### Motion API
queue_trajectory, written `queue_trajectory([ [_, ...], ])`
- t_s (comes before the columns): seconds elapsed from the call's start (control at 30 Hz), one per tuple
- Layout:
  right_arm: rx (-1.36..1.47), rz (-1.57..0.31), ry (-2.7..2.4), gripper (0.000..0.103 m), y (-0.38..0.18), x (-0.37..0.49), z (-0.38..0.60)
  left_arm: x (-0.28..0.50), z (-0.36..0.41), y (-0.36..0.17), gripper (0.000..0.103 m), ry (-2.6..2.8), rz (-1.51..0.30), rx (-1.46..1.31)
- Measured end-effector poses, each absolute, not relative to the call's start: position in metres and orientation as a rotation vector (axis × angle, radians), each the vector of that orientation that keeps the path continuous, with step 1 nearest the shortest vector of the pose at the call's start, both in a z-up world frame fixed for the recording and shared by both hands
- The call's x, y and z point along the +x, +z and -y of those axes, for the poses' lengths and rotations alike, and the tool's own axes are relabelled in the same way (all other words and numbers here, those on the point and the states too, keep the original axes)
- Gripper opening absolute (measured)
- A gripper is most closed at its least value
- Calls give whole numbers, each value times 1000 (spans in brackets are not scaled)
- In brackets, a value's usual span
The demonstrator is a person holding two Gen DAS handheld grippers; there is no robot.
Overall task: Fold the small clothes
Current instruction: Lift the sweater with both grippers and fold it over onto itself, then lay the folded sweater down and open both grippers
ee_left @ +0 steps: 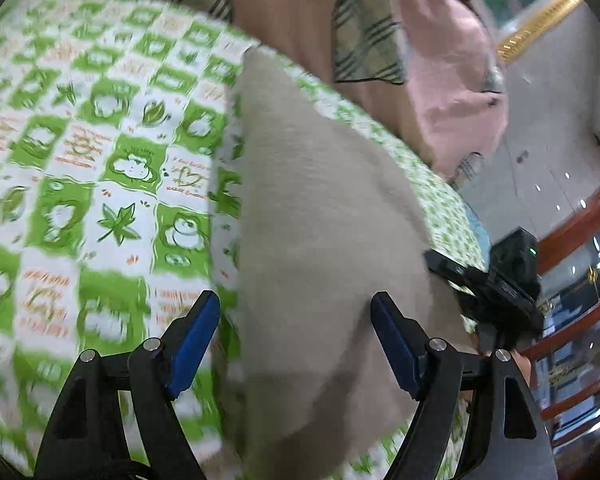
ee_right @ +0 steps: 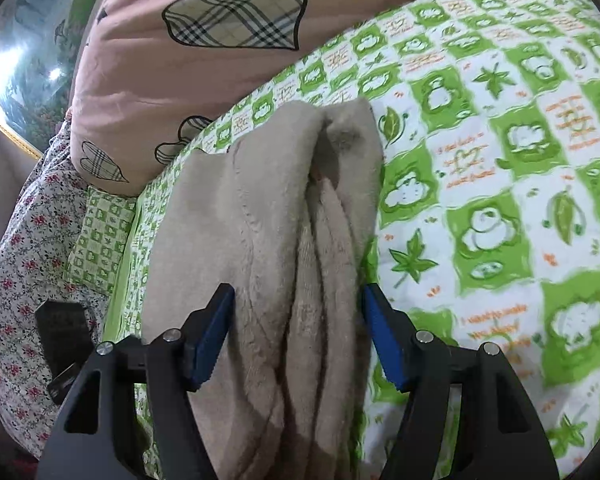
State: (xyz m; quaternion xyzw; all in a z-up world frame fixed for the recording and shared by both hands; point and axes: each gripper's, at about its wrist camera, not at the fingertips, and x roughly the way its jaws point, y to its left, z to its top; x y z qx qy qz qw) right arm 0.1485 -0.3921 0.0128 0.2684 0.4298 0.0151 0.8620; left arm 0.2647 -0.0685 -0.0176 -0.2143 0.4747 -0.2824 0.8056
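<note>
Left tongs [ee_left: 296, 334] are spread wide, blue pads [ee_left: 194, 344] well apart, nothing pinched. They hang over the near end of the beige garment [ee_left: 320, 200], one pad over the cloth's left edge and the other over its middle, neither pressing in. The whole left view is smeared, so fine detail there is hard to read.

Right tongs [ee_right: 298, 330] are also spread, though less so. Thick folds of the same garment [ee_right: 284, 216] run up between the pads [ee_right: 214, 338], but they stand clear of the cloth on both sides: no pinch. In the left view the right tool [ee_left: 500, 284] shows as a black body at the garment's right edge.

The garment itself lies on the green-and-white bedsheet [ee_right: 500, 140] as a long, doubled-over strip, bunched along its right side, with a pink quilt [ee_right: 160, 80] heaped beyond its far end.

By my reading, a fold has been laid down and both tongs are free for the next one. To do it well: tidy that bunched ridge first, then take the near end at both corners, tongs level with each other. Bite deep enough to catch every layer, since fleece this thick could slip out of a shallow pinch. Lift together and carry the end over evenly, so the edges meet squarely.
</note>
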Motion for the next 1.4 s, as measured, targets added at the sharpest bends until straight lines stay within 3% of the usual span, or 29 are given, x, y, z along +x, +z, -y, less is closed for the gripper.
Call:
queue_trajectory([
  [0.1, 598, -916, 48, 66, 2, 158, 394, 288, 72, -37, 77, -669, -1044, -547],
  [0.13, 601, -916, 51, 65, 1, 160, 393, 294, 75, -41, 63, -697, -1042, -556],
  [0.2, 594, -928, 60, 47, -1, 163, 387, 301, 78, -45, 53, -711, -1060, -563],
  [0.27, 554, -928, 47, 39, 5, 163, 377, 298, 76, -40, 44, -718, -1038, -545],
  [0.37, 536, -897, 85, 34, 23, 156, 360, 275, 63, -20, 41, -711, -997, -516],
  [0.7, 515, -892, 302, 33, 20, 141, 252, 170, -53, 32, 41, -583, -891, -484],
  [0.93, 502, -992, 317, 35, -31, 138, 205, 141, -90, -6, 47, -493, -969, -480],
  [1.07, 527, -1007, 283, 46, -38, 135, 212, 137, -97, -13, 59, -489, -941, -512],
  [1.17, 462, -1014, 220, 63, -24, 129, 217, 138, -108, -8, 65, -477, -918, -496],
  [1.4, 395, -910, 210, 64, 18, 146, 219, 159, -137, 2, 66, -398, -868, -534],
])
